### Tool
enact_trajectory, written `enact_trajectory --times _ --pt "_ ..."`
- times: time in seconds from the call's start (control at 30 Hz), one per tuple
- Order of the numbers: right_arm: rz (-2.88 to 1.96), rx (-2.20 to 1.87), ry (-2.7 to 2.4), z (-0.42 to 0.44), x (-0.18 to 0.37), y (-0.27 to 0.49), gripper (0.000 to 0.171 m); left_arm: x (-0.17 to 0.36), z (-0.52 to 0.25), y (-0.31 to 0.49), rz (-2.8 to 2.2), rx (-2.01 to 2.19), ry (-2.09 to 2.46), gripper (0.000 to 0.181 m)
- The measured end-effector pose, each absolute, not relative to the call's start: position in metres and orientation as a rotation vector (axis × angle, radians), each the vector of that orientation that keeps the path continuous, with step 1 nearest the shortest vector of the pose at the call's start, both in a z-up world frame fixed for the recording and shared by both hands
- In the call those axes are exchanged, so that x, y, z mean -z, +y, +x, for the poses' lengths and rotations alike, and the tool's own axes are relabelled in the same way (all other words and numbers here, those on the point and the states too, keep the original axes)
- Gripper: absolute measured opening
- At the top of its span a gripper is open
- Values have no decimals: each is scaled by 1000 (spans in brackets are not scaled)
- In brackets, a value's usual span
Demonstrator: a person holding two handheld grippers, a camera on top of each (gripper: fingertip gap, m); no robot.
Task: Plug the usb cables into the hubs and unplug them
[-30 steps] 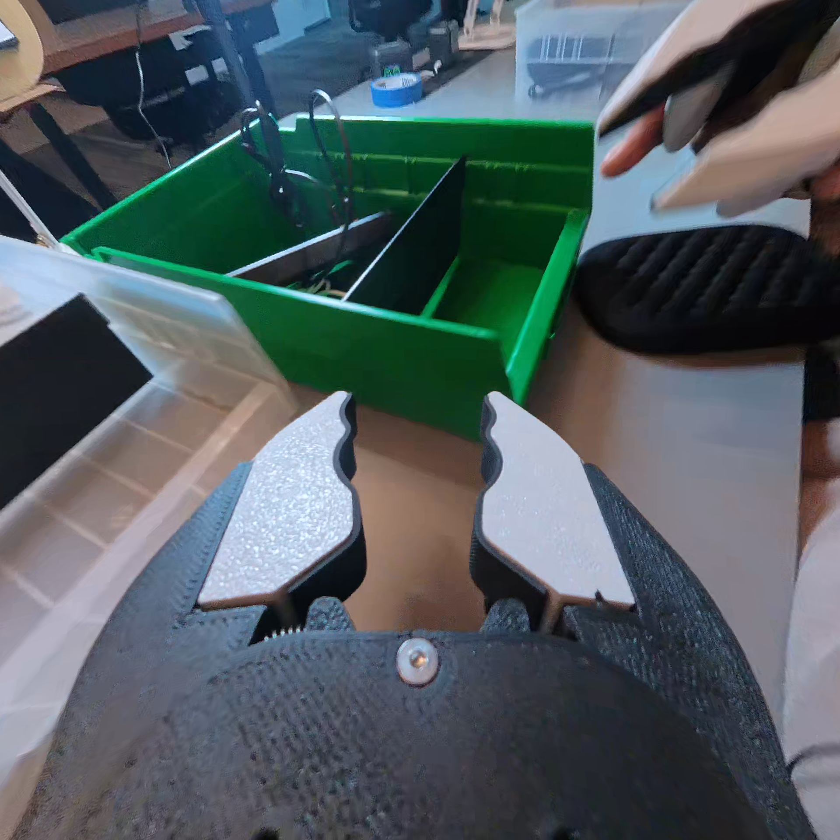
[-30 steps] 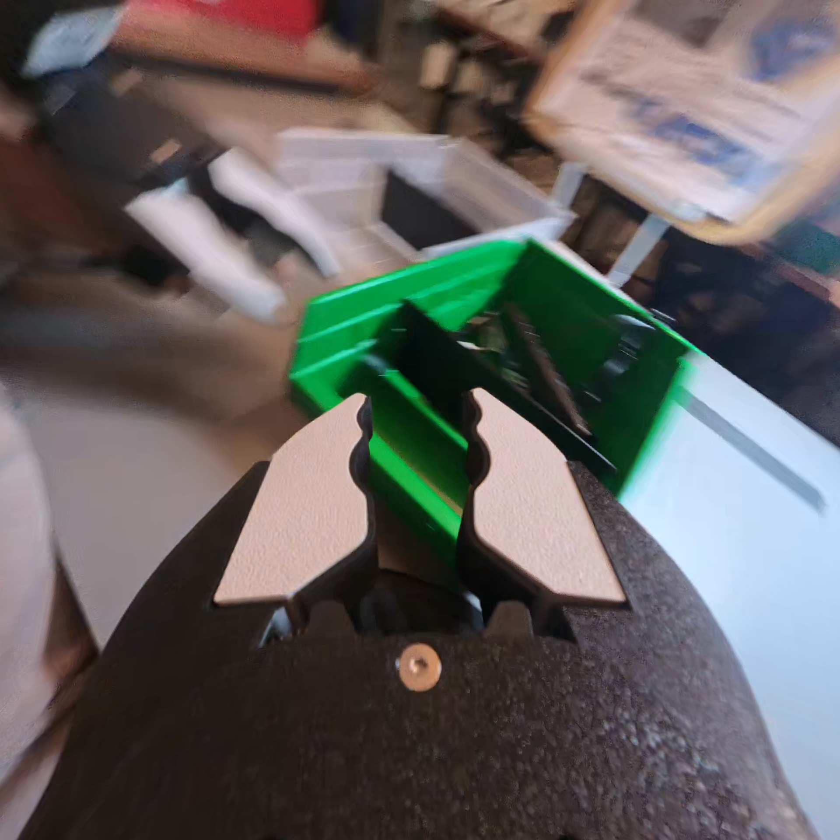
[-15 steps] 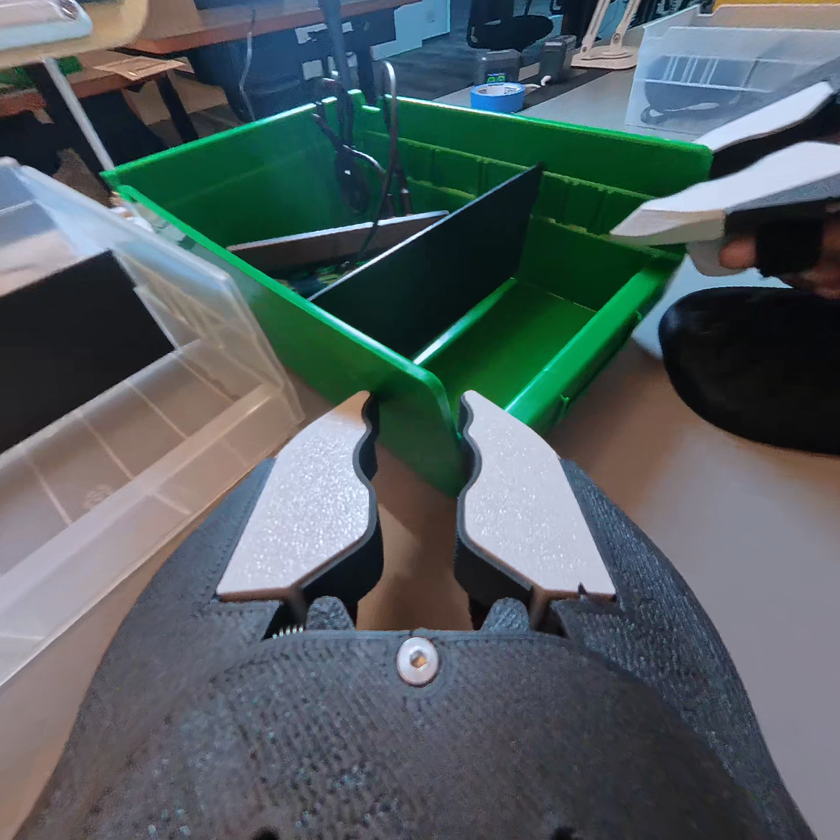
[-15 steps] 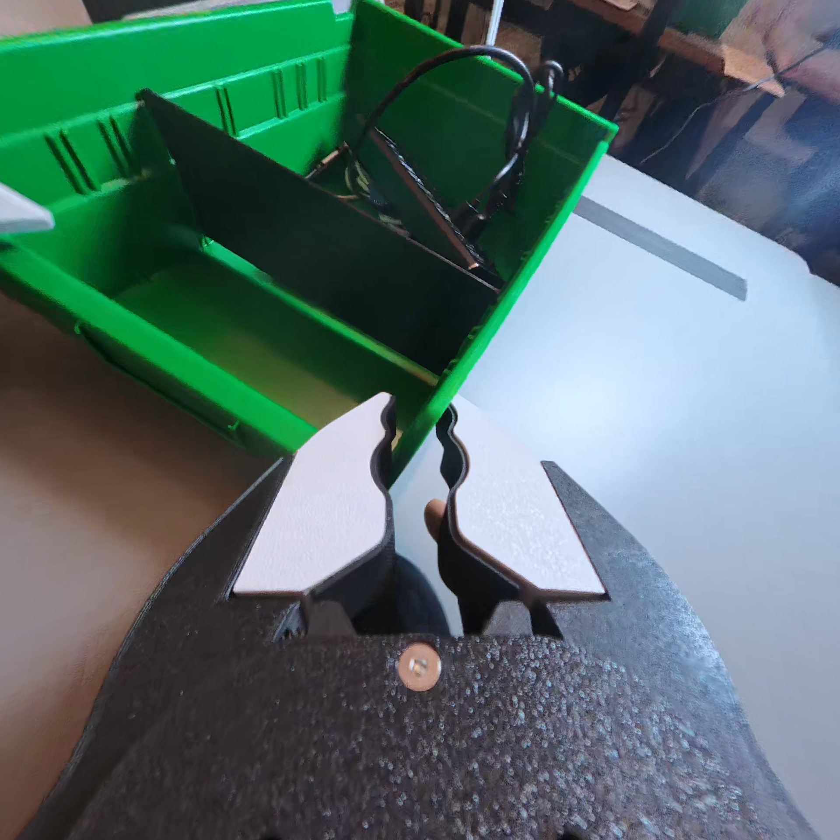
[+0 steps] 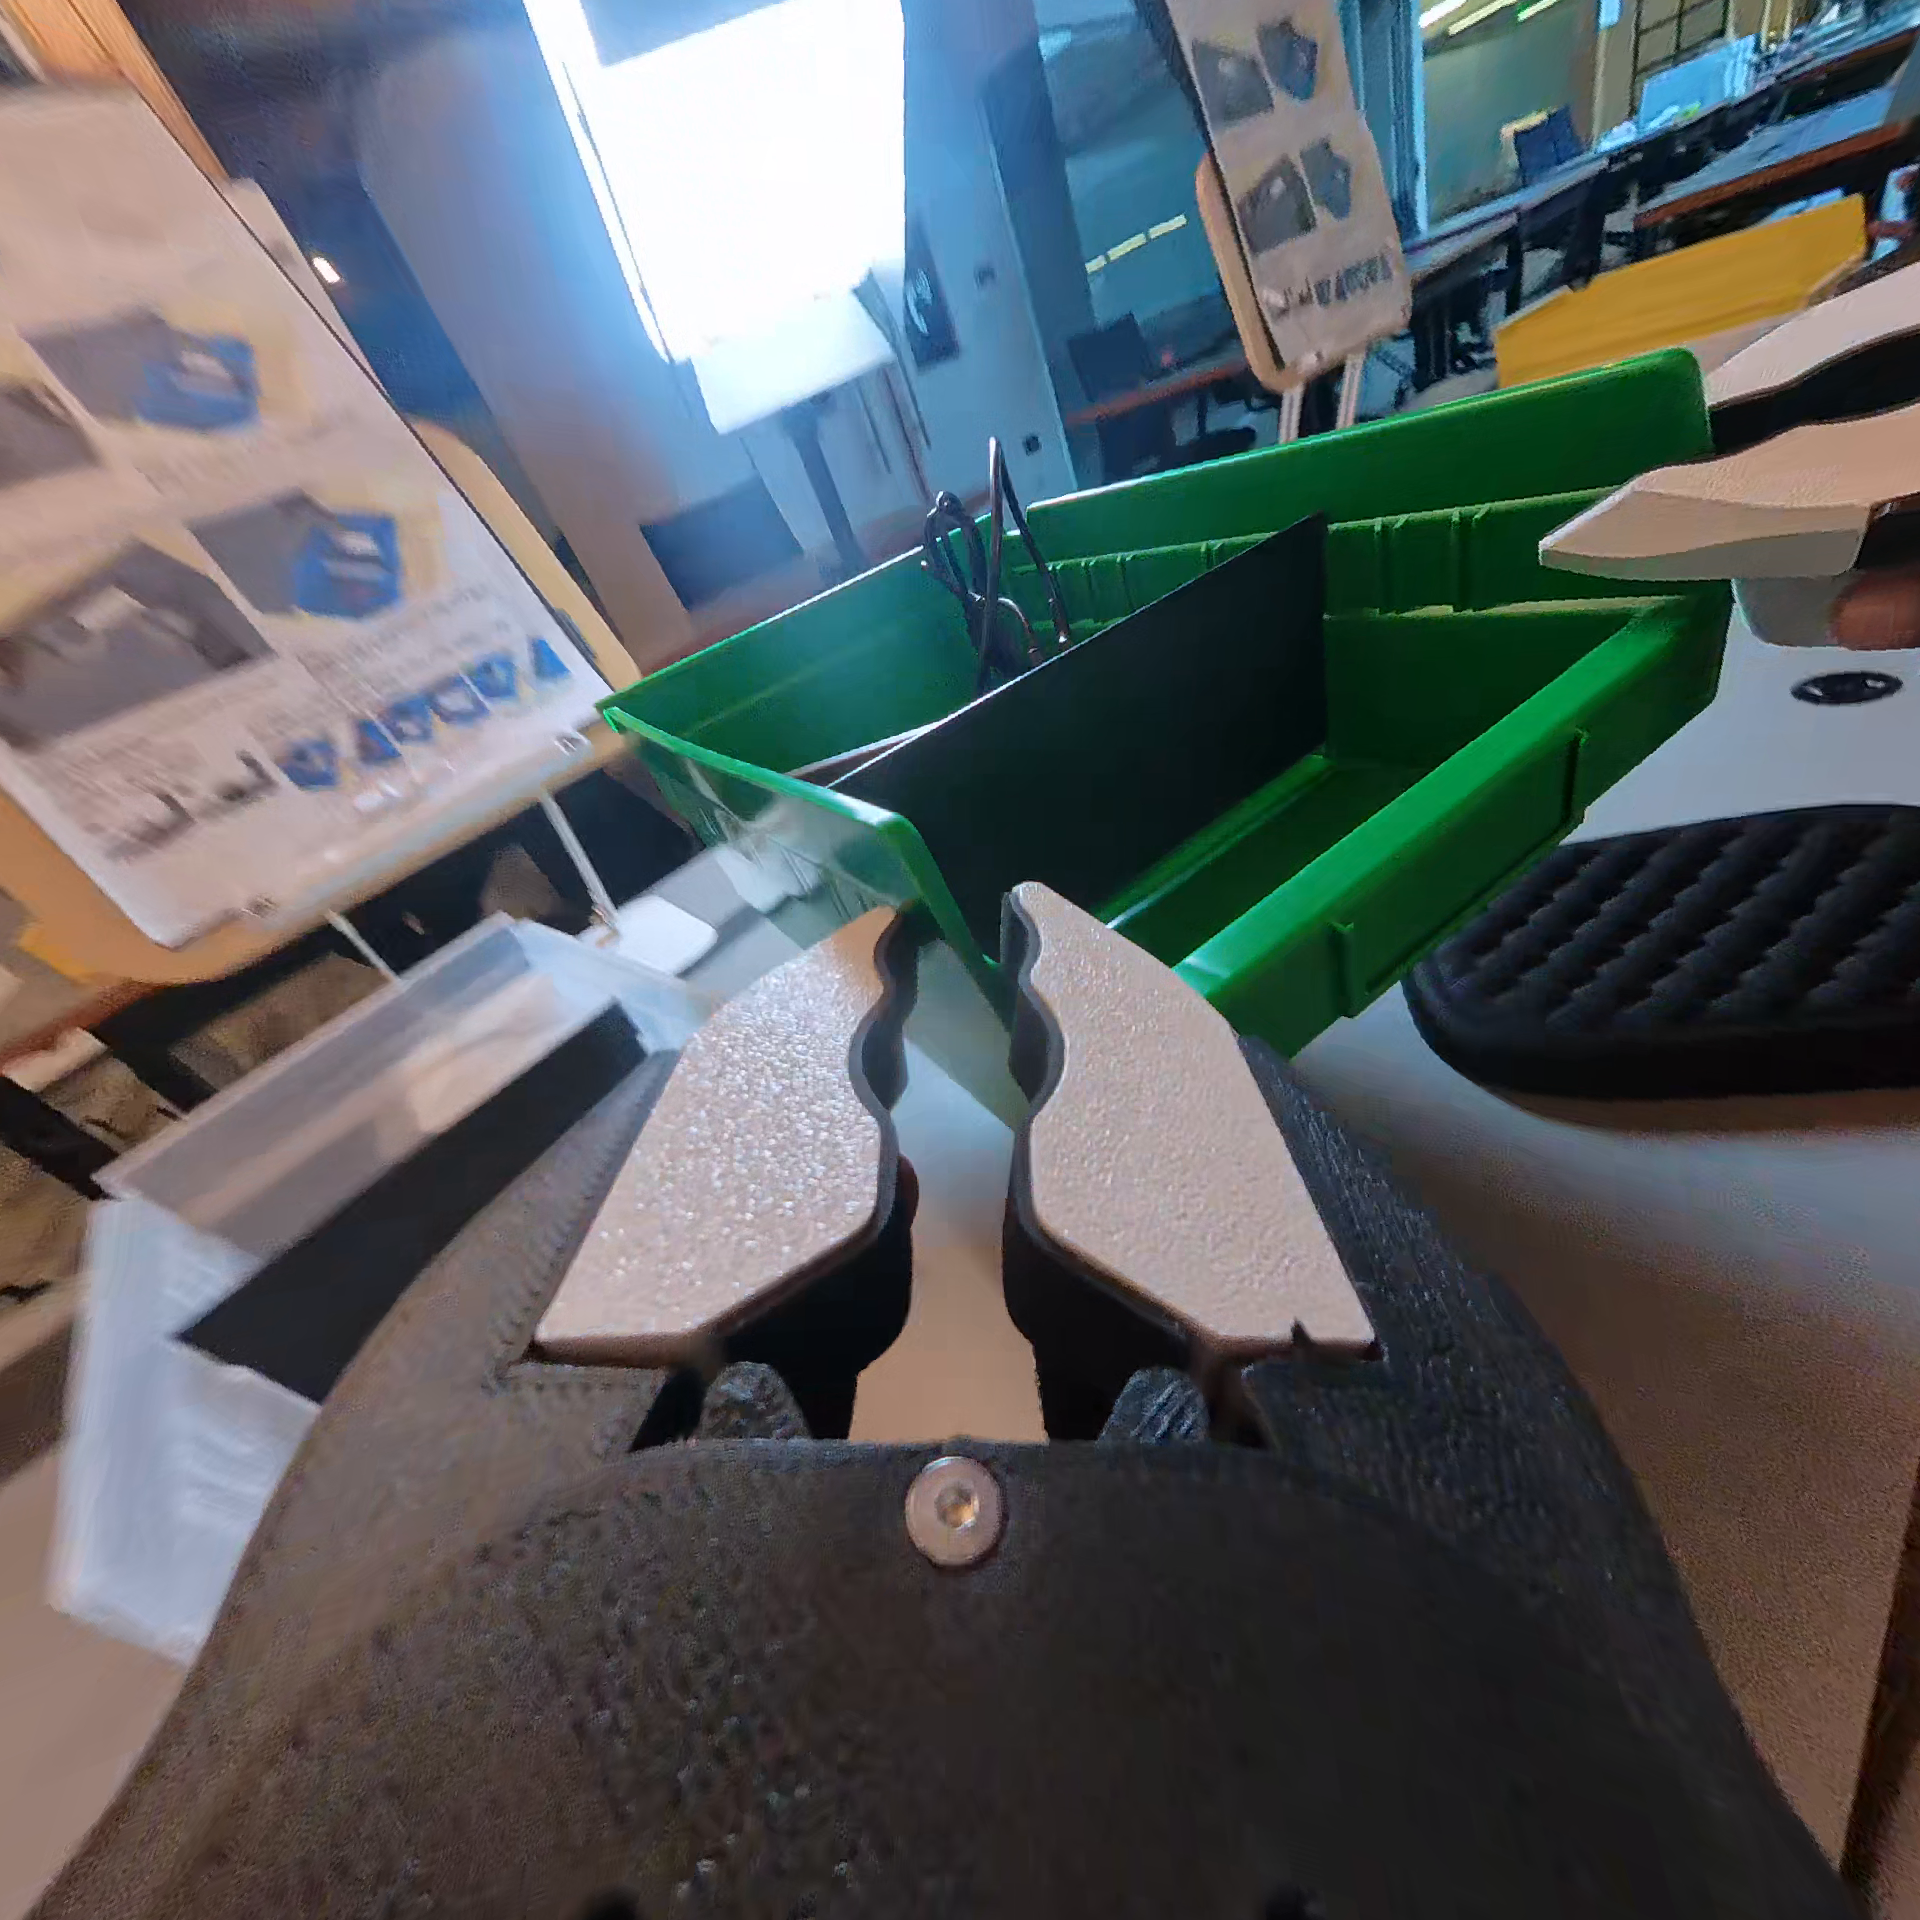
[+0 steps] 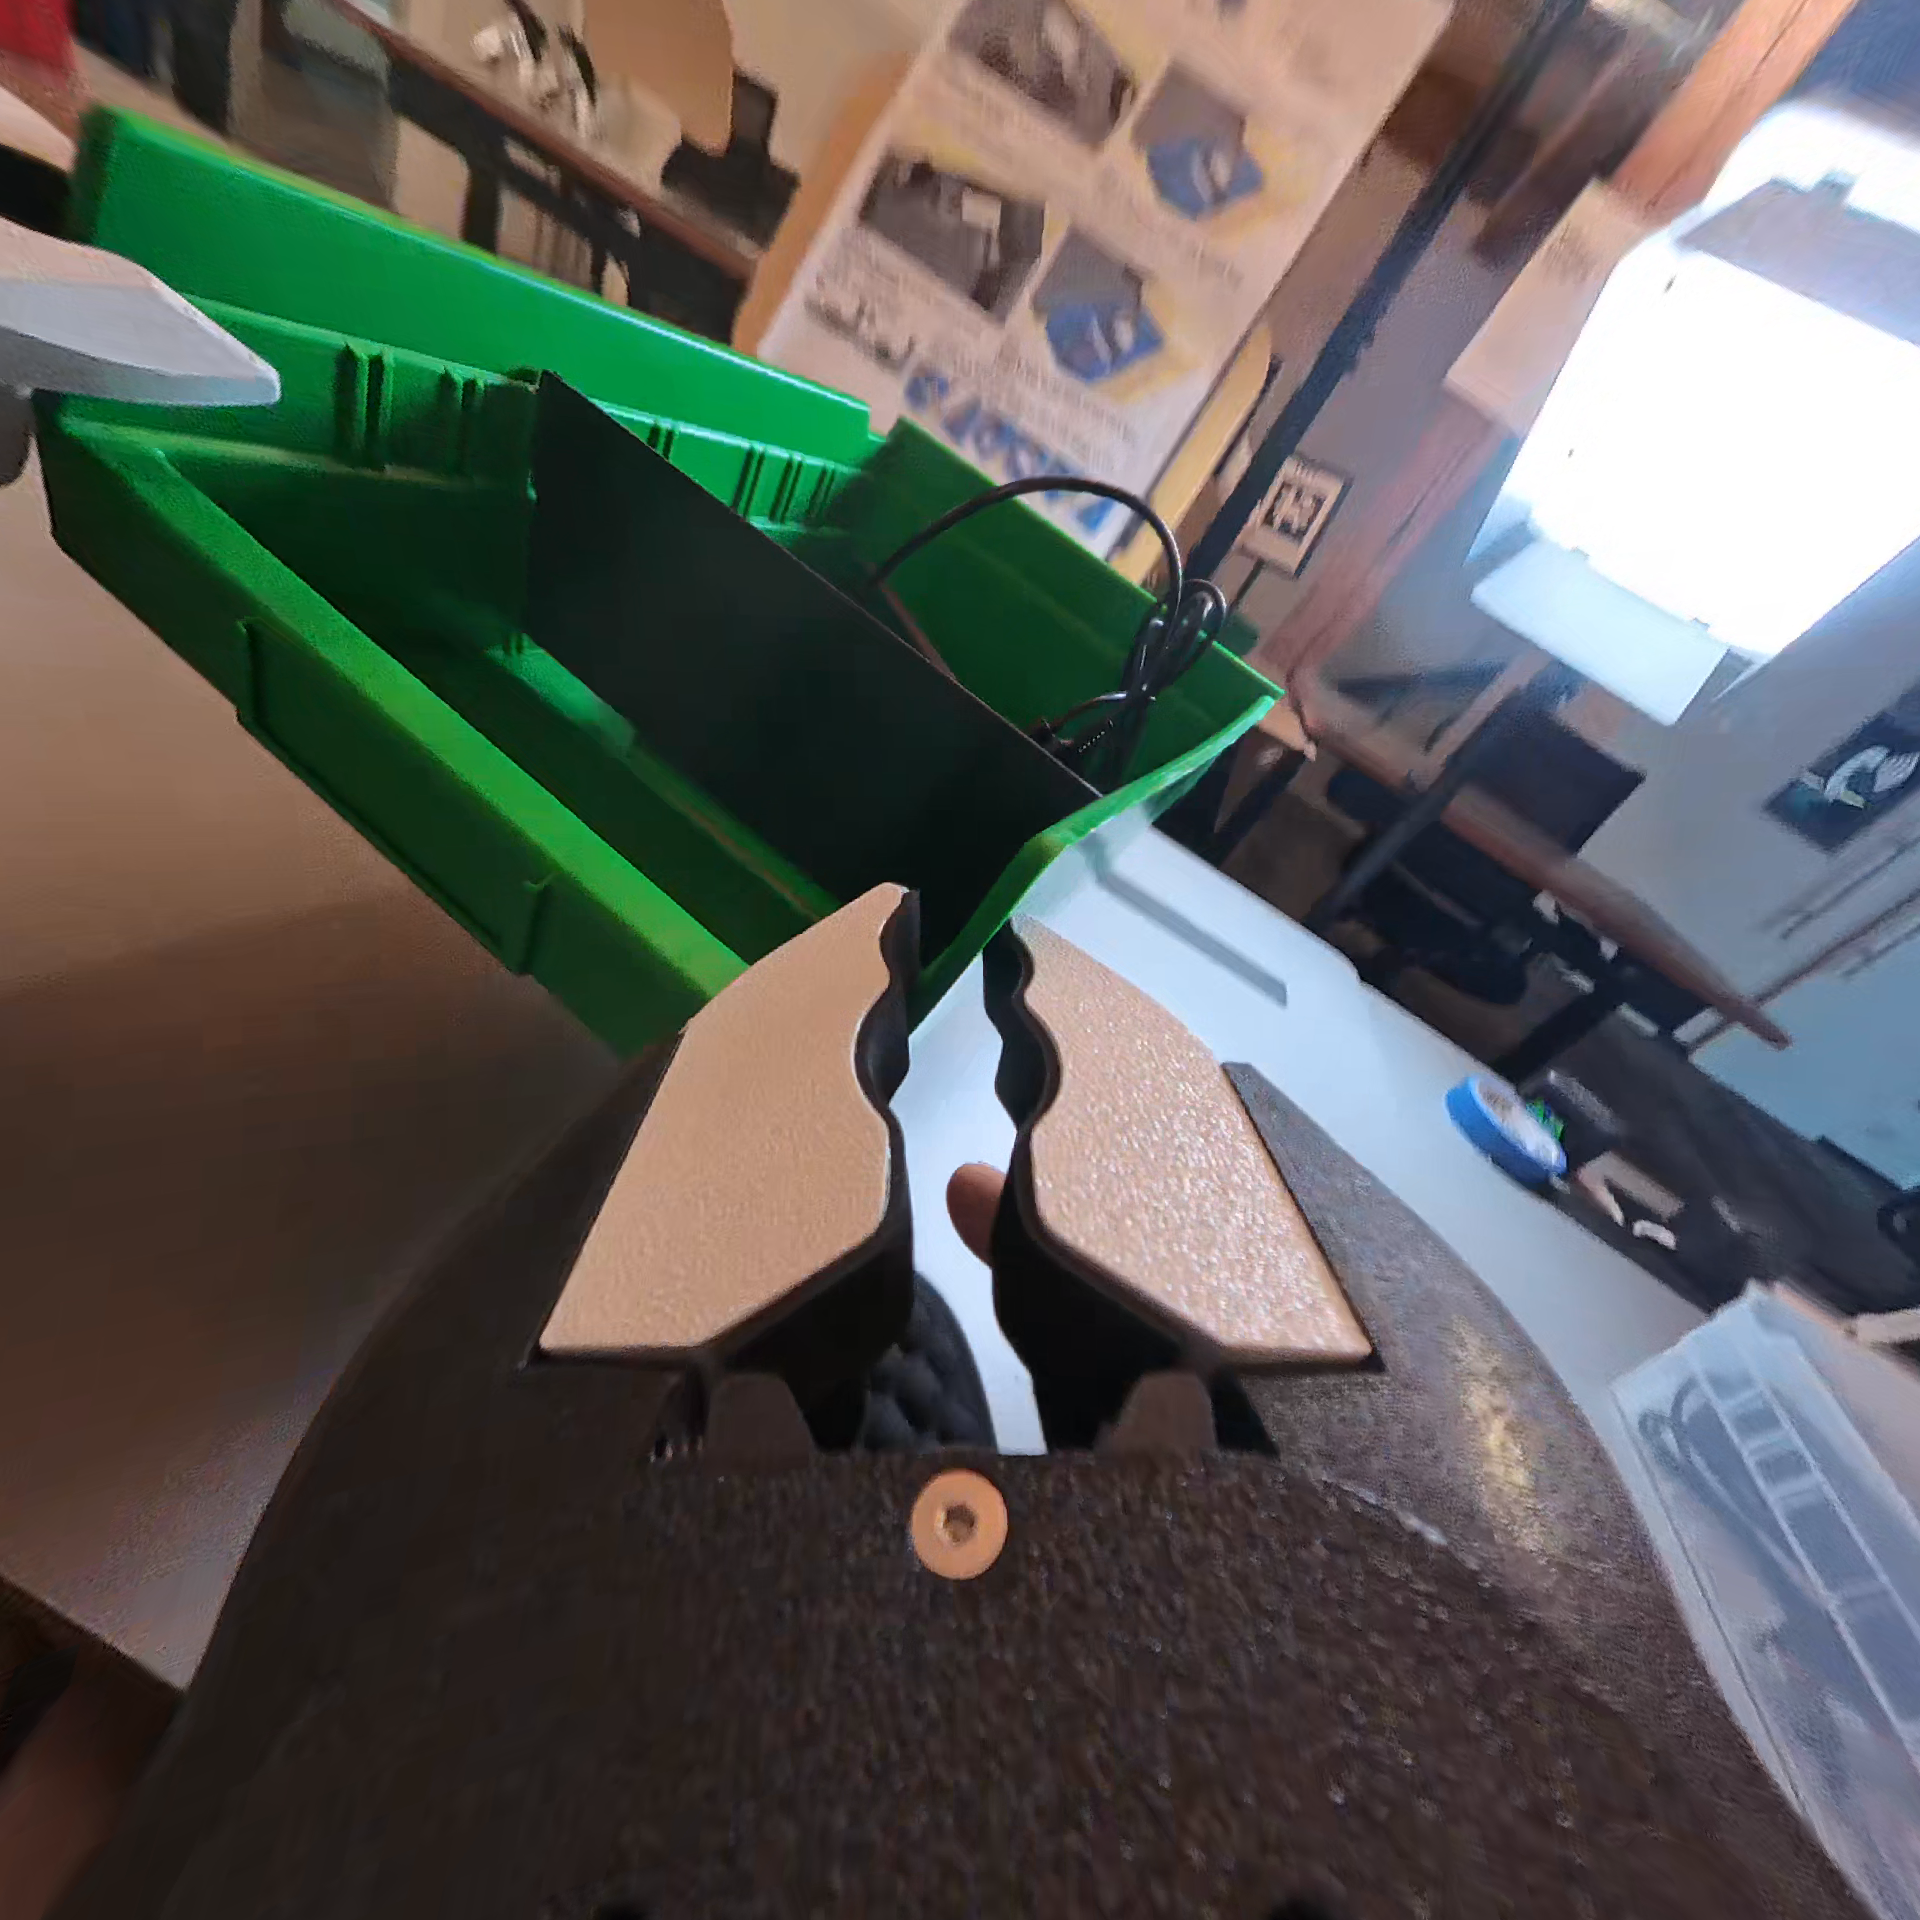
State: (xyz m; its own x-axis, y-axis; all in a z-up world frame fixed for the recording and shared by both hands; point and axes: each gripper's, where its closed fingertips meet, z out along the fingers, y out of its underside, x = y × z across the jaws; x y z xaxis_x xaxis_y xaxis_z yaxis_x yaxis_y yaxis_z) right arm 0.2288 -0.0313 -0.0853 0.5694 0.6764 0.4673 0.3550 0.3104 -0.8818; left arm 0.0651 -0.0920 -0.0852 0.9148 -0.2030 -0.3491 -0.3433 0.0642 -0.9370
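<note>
A green bin [image 5: 1351,914] with a black divider [image 5: 1122,727] holds black USB cables [image 5: 987,561] in its far compartment; its near compartment shows nothing. My left gripper [image 5: 956,935] is shut on the bin's near corner wall. My right gripper [image 6: 951,925] is shut on the opposite corner wall of the bin [image 6: 416,748], and the cables [image 6: 1164,623] loop up behind the divider [image 6: 748,686]. The right gripper also shows in the left wrist view [image 5: 1714,520]. The bin looks tilted. I see no hub.
A clear plastic box [image 5: 343,1143] stands left of the bin on the table [image 5: 1558,1299]. Another clear box [image 6: 1787,1507] and a blue tape roll [image 6: 1507,1127] lie to the right. A poster board [image 5: 260,520] stands behind. About 20 centimeters separates my left fingertips from my right.
Both grippers have closed on the bin's corner walls. Both views have swung up to show the room, and the bin now sits tilted and higher in frame.
</note>
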Motion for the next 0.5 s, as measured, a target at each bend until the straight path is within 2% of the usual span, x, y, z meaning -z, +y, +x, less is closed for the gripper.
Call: enact_trajectory --times 0.1,0.23,0.37,0.5 --pt "-1166 -352 -1003 201 45 -55 11 44 45 -126 -1440 -208 431 16" --pt "-1033 -523 -1052 121 17 -83 12 9 -16 -181 -1398 -392 363 16" --pt "-992 -742 -1145 17 19 -120 12 4 -94 -245 -1445 -591 290 17" --pt "-982 -882 -1278 -74 54 -167 12 27 -162 -307 -1550 -686 204 18"
